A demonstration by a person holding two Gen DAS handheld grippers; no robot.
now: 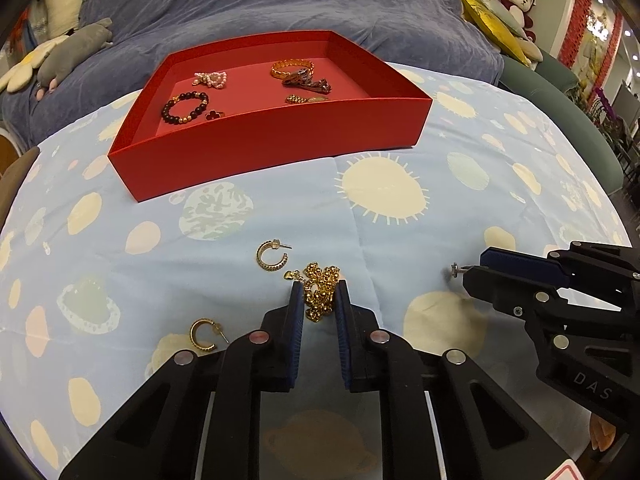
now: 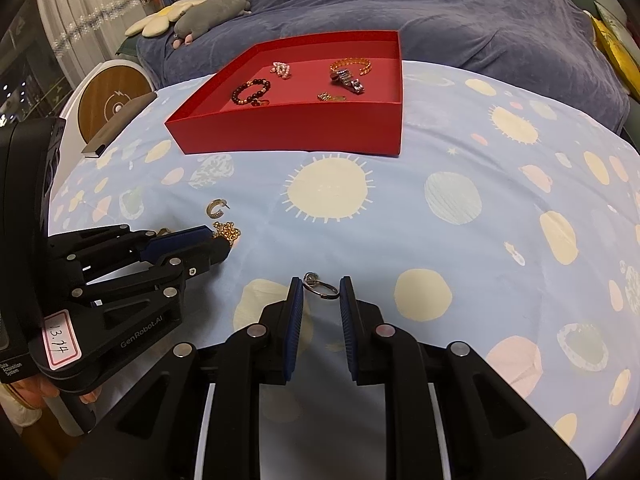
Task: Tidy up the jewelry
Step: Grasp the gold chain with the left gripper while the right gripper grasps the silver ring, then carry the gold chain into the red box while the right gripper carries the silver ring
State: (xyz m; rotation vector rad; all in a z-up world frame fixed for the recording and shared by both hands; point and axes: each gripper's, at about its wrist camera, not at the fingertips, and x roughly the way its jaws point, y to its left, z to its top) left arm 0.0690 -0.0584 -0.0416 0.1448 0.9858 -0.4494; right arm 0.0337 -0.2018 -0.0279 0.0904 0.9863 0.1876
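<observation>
Gold chain [image 1: 320, 294] bunched low centre in the left view, left gripper [image 1: 319, 294] clamped on it, pads pressing both sides. Two gold hoops [image 1: 271, 256] [image 1: 204, 334] lie loose on the cloth, left of the chain. Right gripper [image 2: 321, 289] narrow, pinching a ring [image 2: 320, 288] at lower centre of its view. Red tray [image 1: 280, 136] upper centre, holding bead bracelet [image 1: 185, 107], pearl piece [image 1: 211, 79], gold bangle [image 1: 292, 68], watch [image 1: 306, 82]. Blue planet-print cloth [image 1: 400, 240] underneath.
</observation>
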